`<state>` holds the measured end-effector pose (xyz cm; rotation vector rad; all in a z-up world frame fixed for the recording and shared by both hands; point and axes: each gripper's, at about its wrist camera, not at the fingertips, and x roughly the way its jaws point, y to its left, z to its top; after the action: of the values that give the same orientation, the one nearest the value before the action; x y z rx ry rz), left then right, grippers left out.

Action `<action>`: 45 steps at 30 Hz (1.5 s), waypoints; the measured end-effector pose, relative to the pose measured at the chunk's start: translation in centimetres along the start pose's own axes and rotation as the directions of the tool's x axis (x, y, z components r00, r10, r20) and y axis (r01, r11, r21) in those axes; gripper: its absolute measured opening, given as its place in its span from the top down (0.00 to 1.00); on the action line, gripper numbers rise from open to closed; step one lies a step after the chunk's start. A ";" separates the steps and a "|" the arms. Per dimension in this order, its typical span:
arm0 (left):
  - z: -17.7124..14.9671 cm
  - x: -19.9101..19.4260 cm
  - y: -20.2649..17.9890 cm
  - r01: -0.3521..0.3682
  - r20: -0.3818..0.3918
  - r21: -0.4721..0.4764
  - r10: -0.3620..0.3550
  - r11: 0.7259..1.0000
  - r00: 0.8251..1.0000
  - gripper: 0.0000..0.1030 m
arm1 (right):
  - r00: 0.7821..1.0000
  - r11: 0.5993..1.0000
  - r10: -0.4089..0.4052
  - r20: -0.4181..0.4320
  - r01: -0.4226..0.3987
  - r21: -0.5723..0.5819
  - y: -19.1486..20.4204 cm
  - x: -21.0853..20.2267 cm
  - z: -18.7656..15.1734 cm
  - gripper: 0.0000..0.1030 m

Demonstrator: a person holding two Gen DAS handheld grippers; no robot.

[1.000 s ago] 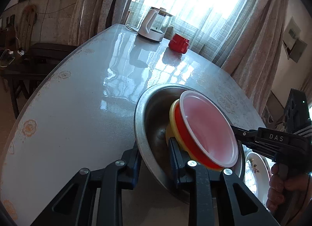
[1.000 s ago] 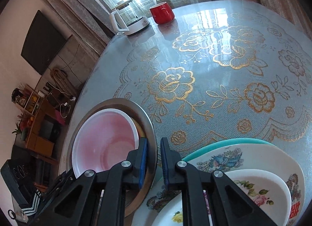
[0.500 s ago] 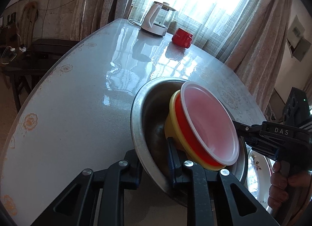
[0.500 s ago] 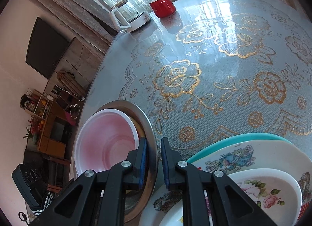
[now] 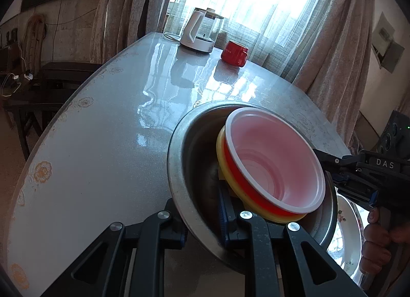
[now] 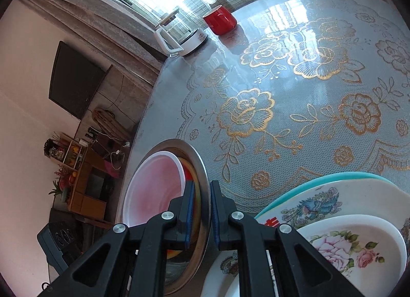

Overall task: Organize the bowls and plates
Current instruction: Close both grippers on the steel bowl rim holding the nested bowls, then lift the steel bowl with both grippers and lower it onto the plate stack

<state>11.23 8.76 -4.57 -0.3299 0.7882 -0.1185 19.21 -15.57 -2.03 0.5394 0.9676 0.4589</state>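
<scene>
A steel bowl (image 5: 179, 169) is held tilted above the table. Nested in it are a yellow bowl (image 5: 222, 153), a red bowl (image 5: 238, 181) and a pink-white plastic bowl (image 5: 271, 163). My left gripper (image 5: 202, 217) is shut on the steel bowl's near rim. My right gripper (image 6: 201, 210) is shut on the opposite rim (image 6: 203, 181); it shows in the left wrist view (image 5: 330, 166) at the right. The pink-white bowl (image 6: 153, 186) also shows in the right wrist view. Flowered plates (image 6: 353, 243) on a teal plate (image 6: 333, 177) lie stacked beside it.
A white kettle (image 5: 200, 30) and a red mug (image 5: 234, 53) stand at the table's far edge by the window. The table (image 6: 307, 107) has a gold-flower cover. Furniture stands off the table's left side.
The steel bowl with its nested bowls has risen and tilted further, both grippers still on its rim. The view has pulled back from the table a little.
</scene>
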 end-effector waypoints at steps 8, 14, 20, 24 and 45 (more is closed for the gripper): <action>1.1 -0.7 -1.2 0.018 0.027 0.022 -0.018 1.000 0.999 0.81 | 0.998 1.000 0.005 0.059 -0.005 0.010 0.2 -2.1 0.1 0.88; 3.0 -2.4 -2.6 0.008 0.083 0.062 -0.014 0.998 0.996 0.82 | 0.994 1.000 0.027 0.110 -0.027 -0.009 1.2 -4.0 0.4 0.88; 4.1 -3.6 -4.3 0.054 0.105 0.092 -0.064 0.994 0.992 0.82 | 0.984 0.999 0.047 0.173 -0.045 -0.012 2.1 -7.1 0.4 0.88; 4.2 -4.0 -6.0 0.078 0.108 0.122 -0.091 0.989 0.990 0.82 | 0.978 0.999 0.033 0.206 -0.031 -0.013 2.1 -9.2 0.1 0.88; 1.4 -3.9 -15.4 0.203 0.031 0.290 -0.221 0.935 0.975 0.83 | 0.939 0.991 -0.053 0.341 0.006 0.137 -4.1 -18.9 -4.6 0.88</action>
<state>9.79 -4.47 4.14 -0.1421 0.6597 -0.4199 6.48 -28.86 5.51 0.6998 0.6708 0.2604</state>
